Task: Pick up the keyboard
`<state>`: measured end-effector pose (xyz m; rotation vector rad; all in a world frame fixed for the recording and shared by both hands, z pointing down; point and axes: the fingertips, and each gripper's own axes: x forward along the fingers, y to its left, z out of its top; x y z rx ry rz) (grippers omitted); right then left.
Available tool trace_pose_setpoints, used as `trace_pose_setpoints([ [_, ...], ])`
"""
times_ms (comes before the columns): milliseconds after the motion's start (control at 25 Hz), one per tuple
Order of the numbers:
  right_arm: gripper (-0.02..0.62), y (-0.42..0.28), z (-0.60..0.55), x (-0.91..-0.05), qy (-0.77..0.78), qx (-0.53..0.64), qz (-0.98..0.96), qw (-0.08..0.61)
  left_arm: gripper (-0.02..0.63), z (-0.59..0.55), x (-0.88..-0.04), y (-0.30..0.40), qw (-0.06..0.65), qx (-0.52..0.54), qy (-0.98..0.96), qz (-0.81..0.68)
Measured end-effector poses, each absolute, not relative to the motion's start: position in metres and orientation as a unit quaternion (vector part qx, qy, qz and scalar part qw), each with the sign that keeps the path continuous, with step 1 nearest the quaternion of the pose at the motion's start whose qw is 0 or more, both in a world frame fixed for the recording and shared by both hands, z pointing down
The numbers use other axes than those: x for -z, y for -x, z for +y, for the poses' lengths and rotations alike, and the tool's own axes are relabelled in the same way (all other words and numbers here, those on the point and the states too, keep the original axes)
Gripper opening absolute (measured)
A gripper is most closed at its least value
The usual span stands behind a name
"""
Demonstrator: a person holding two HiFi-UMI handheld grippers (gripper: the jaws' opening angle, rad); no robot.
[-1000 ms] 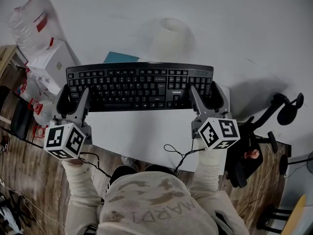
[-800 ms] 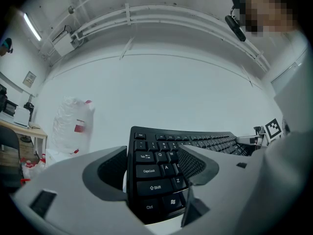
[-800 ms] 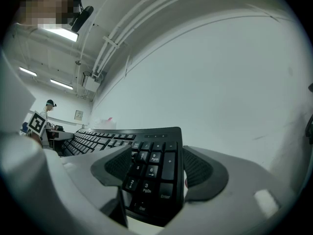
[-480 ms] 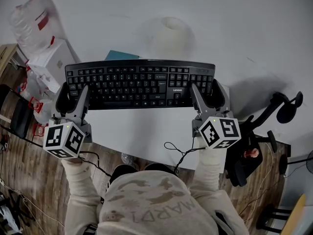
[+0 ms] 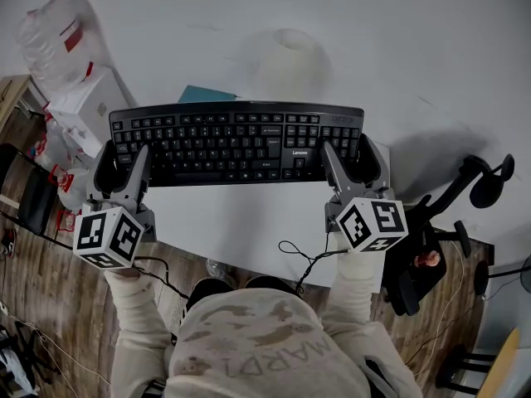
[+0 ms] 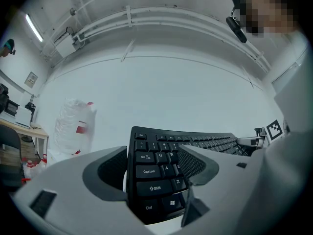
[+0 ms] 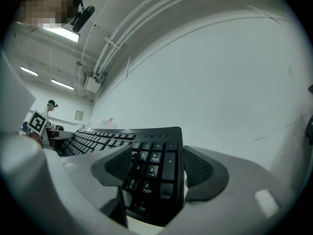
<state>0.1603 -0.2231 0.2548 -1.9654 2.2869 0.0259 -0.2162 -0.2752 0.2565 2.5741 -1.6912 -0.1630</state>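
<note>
A black Lenovo keyboard lies crosswise over the white table, in front of me. My left gripper straddles its left end and is shut on it. In the left gripper view, the Caps Lock and Shift keys of the keyboard sit between the grey jaws of the left gripper. My right gripper is shut on the right end in the same way. The right gripper view shows the number pad of the keyboard between the ribbed pads. Whether the keyboard rests on the table is not visible.
A teal flat item pokes out behind the keyboard. A pale round object stands further back. A plastic bag and a white box sit at the left edge. A chair stands right of the table. A thin cable hangs at the near edge.
The keyboard and both grippers have shifted slightly away from me compared with one second ago. Almost nothing has moved in the last half second.
</note>
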Motion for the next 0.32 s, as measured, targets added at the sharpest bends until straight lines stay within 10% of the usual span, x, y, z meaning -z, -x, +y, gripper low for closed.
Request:
trace_pose_setpoints([
  [320,0.336,-0.1602,-0.2241,-0.2552,0.650,-0.009,0.757,0.063,0.325,-0.2753,-0.2570,0.2164,0.031,0.053,-0.832,-0.552],
])
